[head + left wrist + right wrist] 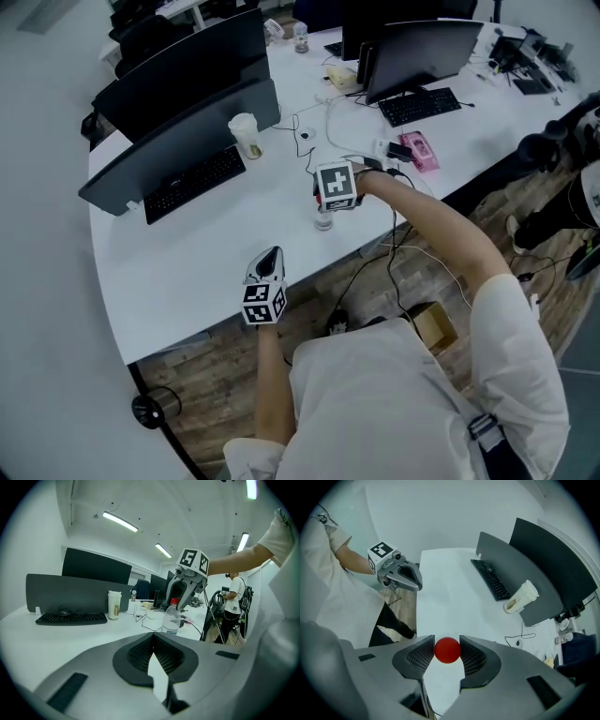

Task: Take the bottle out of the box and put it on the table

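Observation:
A clear plastic bottle (323, 221) with a red cap (447, 649) stands upright on the white table (187, 262), near its front edge. My right gripper (325, 210) points steeply down over it, and both pads touch the cap's sides. In the left gripper view the bottle (171, 620) stands beyond my jaws, with the right gripper (175, 603) astride its top. My left gripper (269, 256) hovers at the table's front edge, to the left of the bottle and apart from it. Its pads meet with nothing between them (152, 641).
A paper cup (245, 134), two keyboards (192, 183) (419, 105) and dark monitors (187, 122) stand further back. A pink box (419, 150) and cables (309, 141) lie right of the bottle. A cardboard box (434, 325) sits on the floor. A person (234, 602) stands by the desks.

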Available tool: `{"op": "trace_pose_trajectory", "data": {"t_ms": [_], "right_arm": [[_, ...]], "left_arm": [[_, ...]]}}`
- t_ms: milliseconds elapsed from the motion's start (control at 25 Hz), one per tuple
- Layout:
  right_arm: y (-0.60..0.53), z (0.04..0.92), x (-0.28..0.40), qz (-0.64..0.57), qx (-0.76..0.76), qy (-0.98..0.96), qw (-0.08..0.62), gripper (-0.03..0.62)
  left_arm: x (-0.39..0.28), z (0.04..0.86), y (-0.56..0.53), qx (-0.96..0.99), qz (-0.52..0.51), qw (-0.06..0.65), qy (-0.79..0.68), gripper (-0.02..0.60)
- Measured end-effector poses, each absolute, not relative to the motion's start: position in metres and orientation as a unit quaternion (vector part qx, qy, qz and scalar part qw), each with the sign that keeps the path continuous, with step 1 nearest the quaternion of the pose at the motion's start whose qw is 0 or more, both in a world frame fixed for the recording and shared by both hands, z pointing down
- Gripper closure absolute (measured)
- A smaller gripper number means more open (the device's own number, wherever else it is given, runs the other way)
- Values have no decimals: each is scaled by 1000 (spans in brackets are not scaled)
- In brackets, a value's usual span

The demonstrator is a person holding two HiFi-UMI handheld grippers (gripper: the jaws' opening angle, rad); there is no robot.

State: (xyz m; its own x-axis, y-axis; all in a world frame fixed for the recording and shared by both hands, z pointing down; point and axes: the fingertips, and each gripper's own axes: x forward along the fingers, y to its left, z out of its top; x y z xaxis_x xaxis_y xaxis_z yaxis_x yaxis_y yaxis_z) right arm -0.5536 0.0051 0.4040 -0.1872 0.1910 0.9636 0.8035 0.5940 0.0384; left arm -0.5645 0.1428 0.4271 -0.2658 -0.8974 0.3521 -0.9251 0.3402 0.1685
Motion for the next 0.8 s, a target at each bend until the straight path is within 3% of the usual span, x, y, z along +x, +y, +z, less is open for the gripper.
{"op": "trace_pose_trajectory", "data": {"t_ms": [280, 800], "right_arm": [[-6, 410, -554, -229, -300, -780, 499, 332], [-23, 377, -523, -50, -234, -899, 367, 326]], "left_arm": [[-551, 419, 141, 581, 40, 185, -792, 568], [-525, 410, 140, 572, 85, 171, -797, 567]]}}
